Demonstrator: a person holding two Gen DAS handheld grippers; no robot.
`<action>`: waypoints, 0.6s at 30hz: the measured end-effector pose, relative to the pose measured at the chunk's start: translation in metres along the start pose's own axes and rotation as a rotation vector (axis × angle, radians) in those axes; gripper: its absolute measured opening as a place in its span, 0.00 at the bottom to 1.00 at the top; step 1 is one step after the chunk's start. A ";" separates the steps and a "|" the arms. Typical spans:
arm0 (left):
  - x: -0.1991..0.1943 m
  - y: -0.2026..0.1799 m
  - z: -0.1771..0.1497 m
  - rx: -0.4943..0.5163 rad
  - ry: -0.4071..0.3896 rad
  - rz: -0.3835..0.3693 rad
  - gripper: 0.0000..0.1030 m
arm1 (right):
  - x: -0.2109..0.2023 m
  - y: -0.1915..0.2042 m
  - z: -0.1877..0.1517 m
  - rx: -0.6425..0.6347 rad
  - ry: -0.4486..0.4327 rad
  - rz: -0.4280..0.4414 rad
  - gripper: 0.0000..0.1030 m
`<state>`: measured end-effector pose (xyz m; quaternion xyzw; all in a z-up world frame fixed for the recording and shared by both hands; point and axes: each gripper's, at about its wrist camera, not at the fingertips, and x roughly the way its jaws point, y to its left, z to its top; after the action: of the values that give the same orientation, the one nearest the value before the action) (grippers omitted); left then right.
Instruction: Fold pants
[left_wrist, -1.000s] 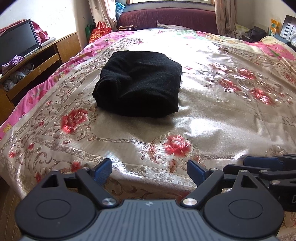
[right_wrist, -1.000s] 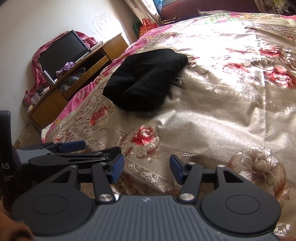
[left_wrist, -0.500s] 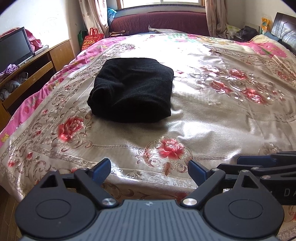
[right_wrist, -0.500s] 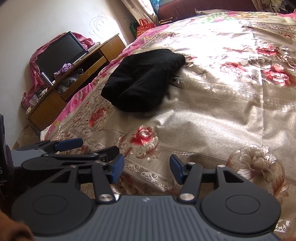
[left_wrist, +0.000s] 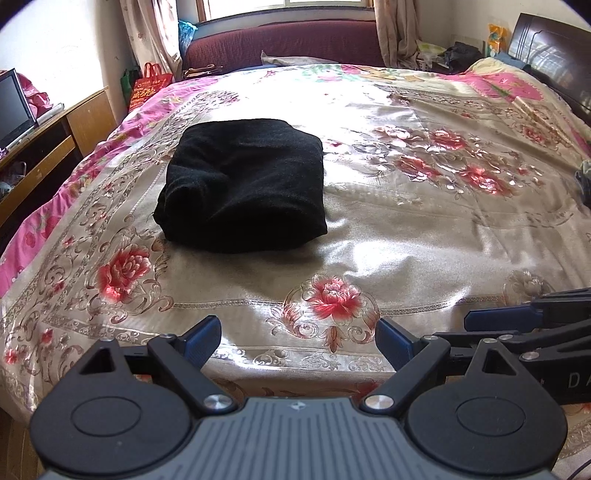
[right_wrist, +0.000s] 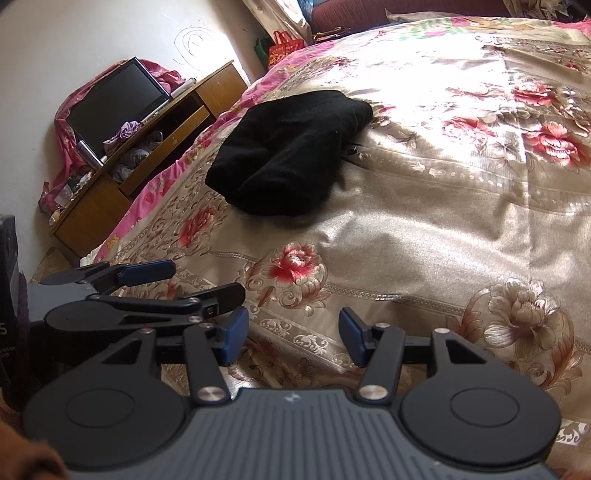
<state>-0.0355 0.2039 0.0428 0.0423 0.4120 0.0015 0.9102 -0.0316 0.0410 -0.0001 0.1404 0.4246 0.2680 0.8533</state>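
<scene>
- Covering most of both views, floral bedspread; glossy, so cloth probably slides on it
- black pants lie on it left of centre, already a thick folded bundle; soft, light, limp by the look; best taken at a near corner or edge
- TV stand by the wall, well apart; nothing blocks the reach
- left gripper and right gripper: fingers apart, holding nothing, near the bed's front edge
</scene>
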 end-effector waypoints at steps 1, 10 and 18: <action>0.000 0.002 0.000 0.007 0.000 -0.001 1.00 | 0.001 0.002 0.001 0.002 0.005 0.001 0.54; -0.003 0.015 0.004 0.033 -0.016 0.020 1.00 | 0.011 0.016 0.004 -0.026 0.022 -0.002 0.54; -0.002 0.015 0.004 0.032 -0.025 0.023 1.00 | 0.012 0.016 0.004 -0.019 0.027 -0.004 0.54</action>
<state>-0.0338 0.2185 0.0480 0.0618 0.4001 0.0048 0.9144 -0.0280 0.0609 0.0019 0.1280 0.4337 0.2723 0.8493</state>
